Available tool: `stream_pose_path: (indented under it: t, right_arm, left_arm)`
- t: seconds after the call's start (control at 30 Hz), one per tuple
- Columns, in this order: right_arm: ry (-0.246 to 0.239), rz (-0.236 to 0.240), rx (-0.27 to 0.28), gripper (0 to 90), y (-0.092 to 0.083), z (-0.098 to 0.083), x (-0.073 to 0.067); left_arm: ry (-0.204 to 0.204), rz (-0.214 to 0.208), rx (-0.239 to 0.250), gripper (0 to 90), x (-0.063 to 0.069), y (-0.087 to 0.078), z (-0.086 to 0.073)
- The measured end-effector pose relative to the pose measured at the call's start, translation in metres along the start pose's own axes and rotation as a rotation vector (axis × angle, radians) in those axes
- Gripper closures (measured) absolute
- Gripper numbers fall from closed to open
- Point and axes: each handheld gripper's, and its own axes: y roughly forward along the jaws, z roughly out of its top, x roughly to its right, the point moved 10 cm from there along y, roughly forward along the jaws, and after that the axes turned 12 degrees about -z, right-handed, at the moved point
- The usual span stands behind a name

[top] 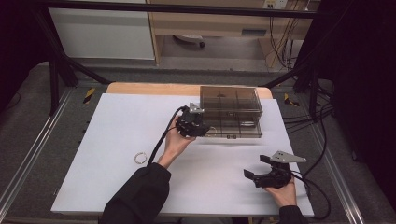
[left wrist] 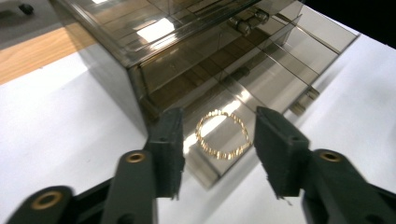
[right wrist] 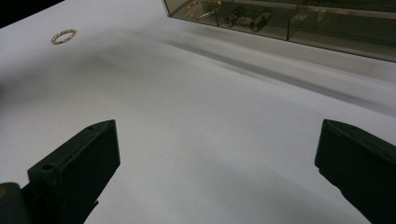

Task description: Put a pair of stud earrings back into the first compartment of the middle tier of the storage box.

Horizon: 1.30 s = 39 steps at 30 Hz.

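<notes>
A smoked clear drawer box (top: 231,111) stands at the back of the white table. Its bottom drawer (left wrist: 261,79) is pulled out a little. A gold bead bracelet (left wrist: 223,135) lies flat in the drawer's end compartment. My left gripper (top: 194,122) hovers at the box's front left corner, open; its fingertips (left wrist: 169,135) stand to either side of that bracelet, above it, not touching. A second gold bracelet (top: 140,157) lies loose on the table (right wrist: 64,36). My right gripper (top: 264,175) rests near the front right, open wide (right wrist: 219,154) with nothing between its fingers.
Other small metal pieces (right wrist: 245,19) sit in the drawer's neighbouring compartments. The white table cover (top: 116,177) ends on a wooden edge (top: 149,88) behind. Black frame posts and cables (top: 308,116) run along the right side.
</notes>
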Motion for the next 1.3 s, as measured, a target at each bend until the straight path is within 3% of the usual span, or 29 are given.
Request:
stream_pose_path:
  t: [0.07,0.2,0.57,0.83,1.07,1.3]
  right_arm:
    - [0.000,-0.001,-0.001,0.5,0.000,0.000,0.000]
    - [0.000,-0.001,-0.001,0.5,0.000,0.000,0.000]
    - [-0.003,-0.006,-0.004,0.5,0.000,-0.001,0.001]
    - [-0.002,-0.007,-0.009,0.5,0.001,-0.001,0.001]
    - [-0.001,-0.008,-0.011,0.5,0.001,-0.001,0.001]
    - [-0.002,-0.008,-0.012,0.5,0.001,-0.002,0.001]
  left_arm:
    - [-0.009,-0.021,0.000,45.1,0.001,-0.008,-0.006]
    - [-0.005,-0.020,0.012,39.0,-0.001,-0.027,-0.017]
    - [-0.035,0.009,0.031,26.1,-0.023,-0.078,-0.056]
    - [-0.042,0.056,0.030,18.5,-0.040,-0.116,-0.085]
    - [-0.053,0.101,0.009,10.6,-0.051,-0.138,-0.111]
    - [-0.077,0.120,-0.002,8.3,-0.057,-0.150,-0.137]
